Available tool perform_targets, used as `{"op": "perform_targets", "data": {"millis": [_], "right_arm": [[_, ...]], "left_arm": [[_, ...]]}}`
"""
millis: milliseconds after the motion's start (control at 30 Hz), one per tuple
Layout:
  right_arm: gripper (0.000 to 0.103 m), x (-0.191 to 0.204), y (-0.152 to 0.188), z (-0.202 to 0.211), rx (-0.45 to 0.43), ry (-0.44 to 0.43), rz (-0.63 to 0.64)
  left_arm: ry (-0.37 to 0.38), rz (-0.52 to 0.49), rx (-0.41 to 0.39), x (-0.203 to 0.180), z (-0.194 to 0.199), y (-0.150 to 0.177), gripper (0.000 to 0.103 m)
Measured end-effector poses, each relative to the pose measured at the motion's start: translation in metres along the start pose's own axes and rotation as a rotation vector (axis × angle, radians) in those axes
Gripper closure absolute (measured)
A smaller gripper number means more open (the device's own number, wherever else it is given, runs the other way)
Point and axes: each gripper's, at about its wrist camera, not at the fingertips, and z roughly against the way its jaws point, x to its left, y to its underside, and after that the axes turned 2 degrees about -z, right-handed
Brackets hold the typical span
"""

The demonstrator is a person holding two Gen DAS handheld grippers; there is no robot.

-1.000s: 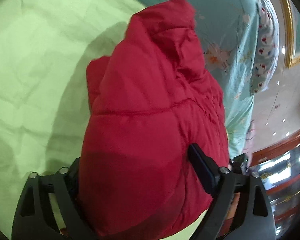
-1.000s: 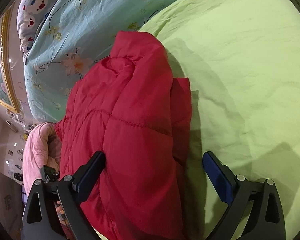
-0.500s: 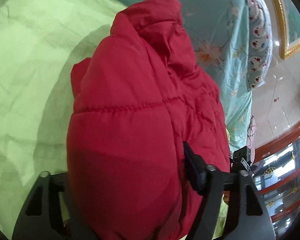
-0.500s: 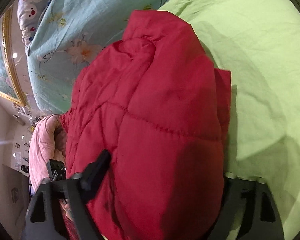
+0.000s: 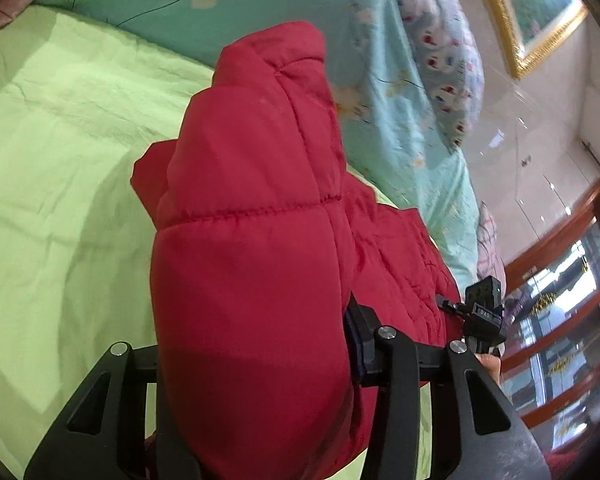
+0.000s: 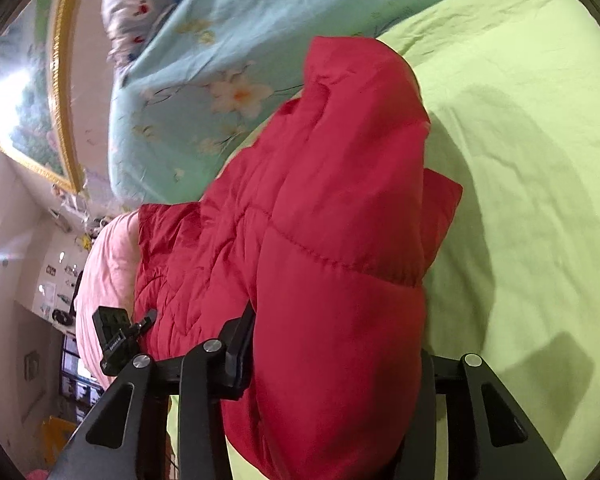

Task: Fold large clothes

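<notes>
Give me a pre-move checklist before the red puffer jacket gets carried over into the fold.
1. Left gripper on the red puffer jacket: jaws have just been closing, padding bulges between them: ok.
2. Right gripper on the same jacket edge: jaws just closed in, fabric squeezed between them: ok.
3. Both grips on the same layer: cannot tell, fingertips buried.
4. Far end of jacket on the green sheet: ok.
5. Landing area on the sheet beside the jacket: bare, ok.
6. Floral quilt touches the far end: cannot tell.

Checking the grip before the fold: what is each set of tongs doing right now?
Left tongs: just closed onto the red puffer jacket, gripping it.
Right tongs: just closed onto the same jacket, gripping it.
</notes>
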Motion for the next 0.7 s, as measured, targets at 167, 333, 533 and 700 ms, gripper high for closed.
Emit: {"op": "perform_targets", "data": {"millis": [167, 333, 533, 700], "right_arm": [[0.06, 0.007, 0.042, 0.024, 0.007, -0.009, 0.009], [0.06, 0.018, 0.083, 0.038, 0.017, -0.022, 0.022], [0.06, 0.014, 0.1, 0.034, 0.019, -0.035, -0.008], [0.058, -0.006, 0.104, 0.028, 0.017, -0.029, -0.066]], "left_arm": [[0.021, -0.015, 0.002, -0.012, 0.036, 0.045, 0.06], [0.017, -0.016, 0.009, -0.015, 0.061, 0.082, 0.06], [-0.018, 0.008, 0.028, -0.001, 0.063, 0.096, 0.06], [-0.055, 0.032, 0.053, 0.013, 0.052, 0.102, 0.057]]}}
